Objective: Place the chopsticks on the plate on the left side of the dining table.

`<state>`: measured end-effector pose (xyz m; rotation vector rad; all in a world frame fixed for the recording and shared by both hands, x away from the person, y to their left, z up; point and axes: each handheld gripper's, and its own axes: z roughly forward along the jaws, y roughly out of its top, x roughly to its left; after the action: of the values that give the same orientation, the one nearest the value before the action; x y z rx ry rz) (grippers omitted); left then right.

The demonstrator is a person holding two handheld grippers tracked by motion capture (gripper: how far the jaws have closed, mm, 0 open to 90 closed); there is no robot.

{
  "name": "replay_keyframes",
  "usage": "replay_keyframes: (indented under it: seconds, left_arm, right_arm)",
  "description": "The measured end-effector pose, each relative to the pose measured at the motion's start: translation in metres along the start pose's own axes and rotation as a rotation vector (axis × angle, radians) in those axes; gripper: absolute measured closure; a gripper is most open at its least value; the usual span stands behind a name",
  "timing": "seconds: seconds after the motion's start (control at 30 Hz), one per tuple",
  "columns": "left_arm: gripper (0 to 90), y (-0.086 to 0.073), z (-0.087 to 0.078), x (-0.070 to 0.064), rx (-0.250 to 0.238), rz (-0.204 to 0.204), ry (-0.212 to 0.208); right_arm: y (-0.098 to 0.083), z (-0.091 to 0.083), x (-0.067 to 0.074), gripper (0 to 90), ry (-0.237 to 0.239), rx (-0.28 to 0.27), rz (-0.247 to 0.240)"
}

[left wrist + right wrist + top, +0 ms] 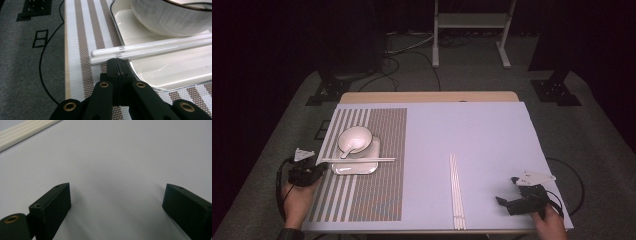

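Note:
A white bowl (356, 138) with a white spoon (347, 151) in it stands on a white rectangular tray (362, 169), which sits on a striped placemat (377, 190) at the table's left. A pair of white chopsticks (359, 160) lies across the tray. My left gripper (319, 169) rests at the placemat's left edge, shut with nothing between its jaws. In the left gripper view its tips (117, 61) sit right at the near ends of the chopsticks (150, 48), below the bowl (172, 17). My right gripper (507, 190) stands open over the plain mat at the front right.
Several more white chopsticks (456, 192) lie side by side in the middle front of the pale mat (472, 130), and reach the upper left of the right gripper view (22, 130). Cables and black stand feet lie on the grey carpet (272, 130); a white frame (472, 22) stands behind.

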<state>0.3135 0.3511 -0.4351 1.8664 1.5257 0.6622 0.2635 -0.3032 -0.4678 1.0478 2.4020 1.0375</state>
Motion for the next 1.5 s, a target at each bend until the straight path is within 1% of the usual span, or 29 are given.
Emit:
replay_keyframes:
  seconds: [0.07,0.2,0.27,0.37,0.4,0.5,0.67,0.73,0.93,1.13,1.2,1.3,1.33,1.4,1.5]
  left_arm:
    - [90.0,0.001,-0.003,0.005,-0.003,-0.002,0.016]
    - [90.0,0.001,-0.007,0.015,-0.007,-0.026,0.049]
    - [90.0,0.001,-0.006,0.019,-0.004,-0.034,0.069]
    - [90.0,0.000,-0.002,0.026,0.010,-0.035,0.096]
    - [90.0,0.000,0.000,0.027,0.012,-0.034,0.098]
    - [90.0,0.001,0.006,0.029,0.017,-0.041,0.095]
    - [90.0,0.003,0.014,0.024,0.026,-0.033,0.075]
    - [90.0,0.004,0.014,0.024,0.029,-0.029,0.073]
    - [90.0,0.004,0.015,0.023,0.020,-0.043,0.062]
    - [90.0,0.003,0.014,0.024,0.019,-0.043,0.058]
    - [90.0,0.003,0.012,0.026,0.018,-0.045,0.067]
    - [89.0,0.000,0.005,0.031,0.008,-0.055,0.072]
    - [87.6,-0.001,0.001,0.032,0.004,-0.057,0.072]
    - [84.2,-0.004,-0.006,0.031,0.000,-0.048,0.069]
    - [76.8,-0.008,-0.018,0.027,-0.006,-0.028,0.048]
  right_arm:
    - [0.000,0.000,0.000,6.8,0.000,0.000,0.000]
    - [0.000,0.000,0.000,6.8,0.000,0.000,0.000]
    - [0.000,0.000,0.000,6.8,0.000,0.000,0.000]
    - [0.000,0.000,0.000,6.8,0.000,0.000,0.000]
    - [0.000,0.000,0.000,6.8,0.000,0.000,0.000]
    - [0.000,0.000,0.000,6.8,0.000,0.000,0.000]
    - [0.000,0.000,0.000,6.8,0.000,0.000,0.000]
    - [0.000,0.000,0.000,6.8,0.000,0.000,0.001]
    - [0.000,0.000,0.000,6.8,0.000,0.000,0.001]
    - [0.000,0.000,0.000,6.8,-0.001,0.000,0.000]
    - [0.000,0.000,0.000,6.8,-0.001,0.000,0.000]
    - [0.000,0.000,0.000,6.8,-0.001,0.000,-0.001]
    - [0.000,0.000,0.000,6.8,-0.001,0.000,0.000]
    - [0.000,0.000,0.000,6.8,0.000,0.000,0.000]
    - [0.000,0.000,0.000,6.8,0.000,0.000,-0.001]
